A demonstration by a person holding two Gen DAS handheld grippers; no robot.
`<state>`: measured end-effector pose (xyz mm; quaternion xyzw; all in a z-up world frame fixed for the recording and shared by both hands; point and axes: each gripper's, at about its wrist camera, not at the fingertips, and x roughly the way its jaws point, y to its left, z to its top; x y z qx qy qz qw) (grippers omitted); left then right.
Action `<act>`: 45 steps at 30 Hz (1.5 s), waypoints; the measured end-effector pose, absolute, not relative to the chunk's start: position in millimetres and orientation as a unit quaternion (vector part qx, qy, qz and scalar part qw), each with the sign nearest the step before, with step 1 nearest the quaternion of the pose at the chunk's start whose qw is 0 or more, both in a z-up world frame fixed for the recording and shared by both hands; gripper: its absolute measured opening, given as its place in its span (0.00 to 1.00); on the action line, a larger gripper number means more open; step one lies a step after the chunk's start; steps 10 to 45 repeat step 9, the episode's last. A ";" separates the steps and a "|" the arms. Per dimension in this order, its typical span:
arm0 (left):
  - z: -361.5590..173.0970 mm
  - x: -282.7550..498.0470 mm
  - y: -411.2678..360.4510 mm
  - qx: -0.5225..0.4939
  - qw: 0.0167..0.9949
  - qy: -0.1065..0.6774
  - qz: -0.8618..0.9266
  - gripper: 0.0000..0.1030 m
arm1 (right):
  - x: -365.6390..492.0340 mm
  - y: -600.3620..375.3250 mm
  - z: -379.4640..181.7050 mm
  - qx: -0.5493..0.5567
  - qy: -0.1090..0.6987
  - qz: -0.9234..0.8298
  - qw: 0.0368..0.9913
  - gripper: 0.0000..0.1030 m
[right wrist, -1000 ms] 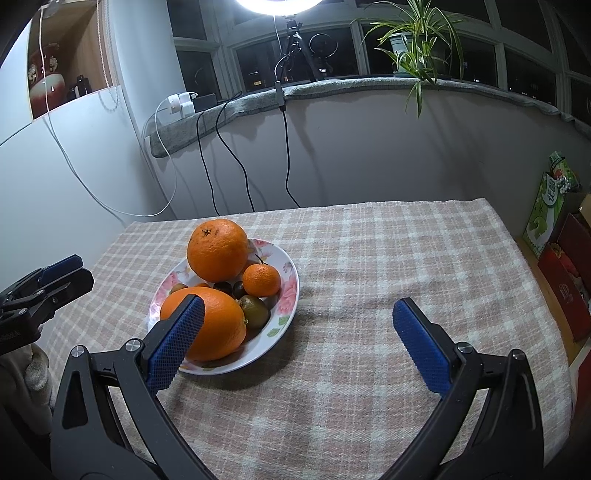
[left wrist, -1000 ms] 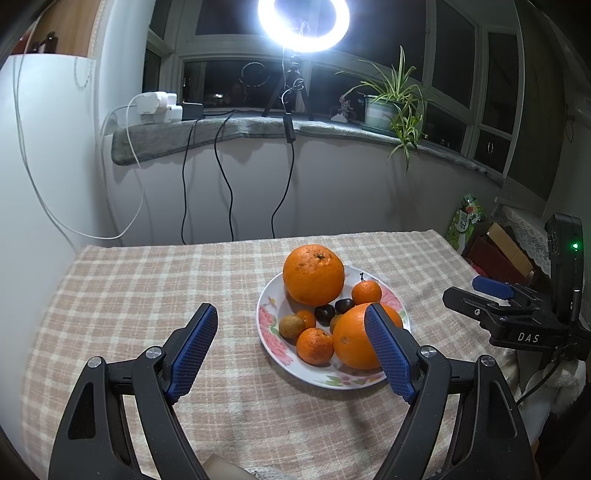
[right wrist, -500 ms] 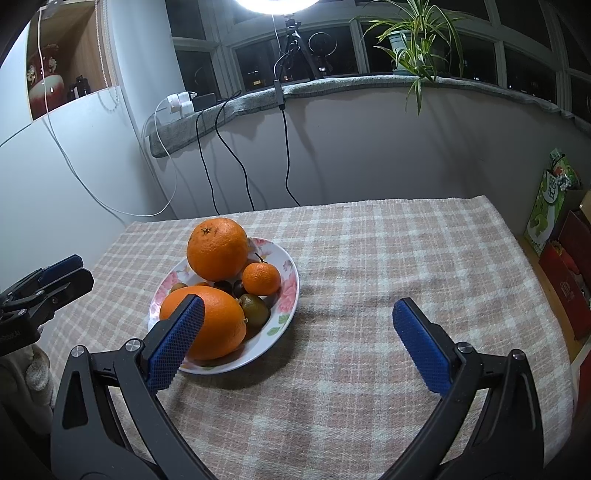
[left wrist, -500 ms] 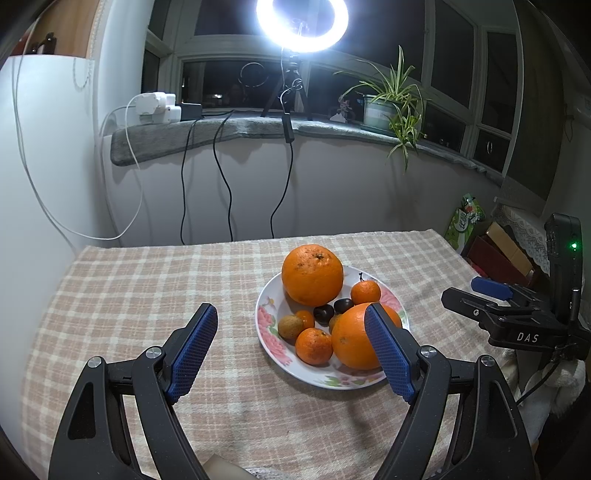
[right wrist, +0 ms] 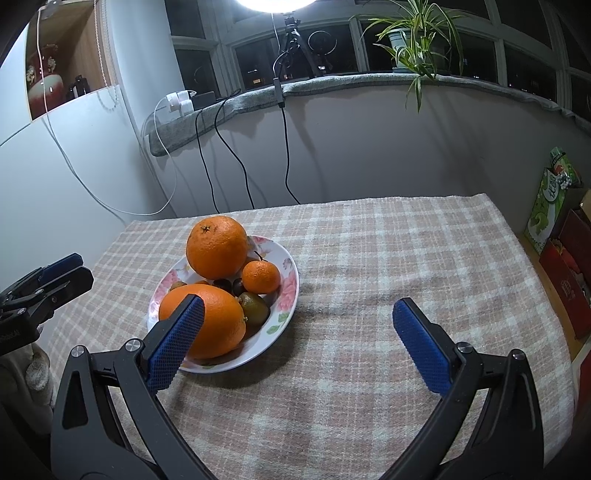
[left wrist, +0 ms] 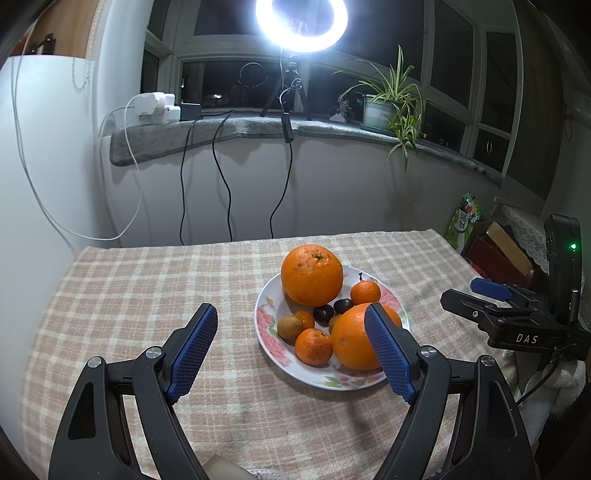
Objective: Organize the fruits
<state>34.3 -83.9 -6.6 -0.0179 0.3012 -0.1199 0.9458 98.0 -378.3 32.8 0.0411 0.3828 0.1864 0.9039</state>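
Observation:
A floral white plate (left wrist: 269, 306) (right wrist: 286, 295) sits on the checked tablecloth (left wrist: 147, 288) and holds the fruit. A big orange (left wrist: 311, 275) (right wrist: 216, 246) lies at its far side, a second big orange (left wrist: 351, 339) (right wrist: 214, 317) at its near side. Small mandarins (left wrist: 313, 346) (right wrist: 261, 277), a brownish kiwi (left wrist: 289, 327) (right wrist: 254, 308) and dark chestnut-like fruits (left wrist: 323, 313) lie between them. My left gripper (left wrist: 291, 347) hovers open before the plate, nothing between its blue pads. My right gripper (right wrist: 295, 343) is open too, over bare cloth right of the plate.
A sill behind the table carries a ring light (left wrist: 301, 22), a potted plant (left wrist: 384, 107), chargers and hanging cables (left wrist: 221, 177). Boxes and a green bag (right wrist: 550, 199) stand past the table's right edge. A white cabinet (left wrist: 37, 166) flanks the left.

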 end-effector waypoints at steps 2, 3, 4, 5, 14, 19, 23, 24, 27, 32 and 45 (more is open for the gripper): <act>-6.9 34.9 -83.6 -0.019 0.946 0.301 -0.120 0.80 | 98.0 -377.8 32.0 0.041 0.385 0.187 0.903 1.00; -6.7 35.2 -83.4 -0.018 0.946 0.300 -0.120 0.80 | 97.9 -378.9 31.6 0.041 0.385 0.187 0.903 1.00; -7.7 34.2 -83.3 -0.018 0.947 0.299 -0.120 0.80 | 97.9 -378.9 31.6 0.041 0.385 0.187 0.903 1.00; -7.8 34.3 -83.0 -0.019 0.947 0.299 -0.120 0.80 | 97.8 -378.7 31.7 0.042 0.385 0.187 0.903 1.00; -8.1 34.6 -82.4 -0.018 0.946 0.300 -0.118 0.80 | 98.3 -379.1 31.0 0.042 0.384 0.184 0.904 1.00; -8.1 34.6 -82.4 -0.018 0.946 0.300 -0.118 0.80 | 98.3 -379.1 31.0 0.042 0.384 0.184 0.904 1.00; -8.1 34.6 -82.4 -0.018 0.946 0.300 -0.118 0.80 | 98.3 -379.1 31.0 0.042 0.384 0.184 0.904 1.00; -8.1 34.6 -82.4 -0.018 0.946 0.300 -0.118 0.80 | 98.3 -379.1 31.0 0.042 0.384 0.184 0.904 1.00; -8.1 34.6 -82.4 -0.018 0.946 0.300 -0.118 0.80 | 98.3 -379.1 31.0 0.042 0.384 0.184 0.904 1.00; -8.1 34.6 -82.4 -0.018 0.946 0.300 -0.118 0.80 | 98.3 -379.1 31.0 0.042 0.384 0.184 0.904 1.00; -8.1 34.6 -82.4 -0.018 0.946 0.300 -0.118 0.80 | 98.3 -379.1 31.0 0.042 0.384 0.184 0.904 1.00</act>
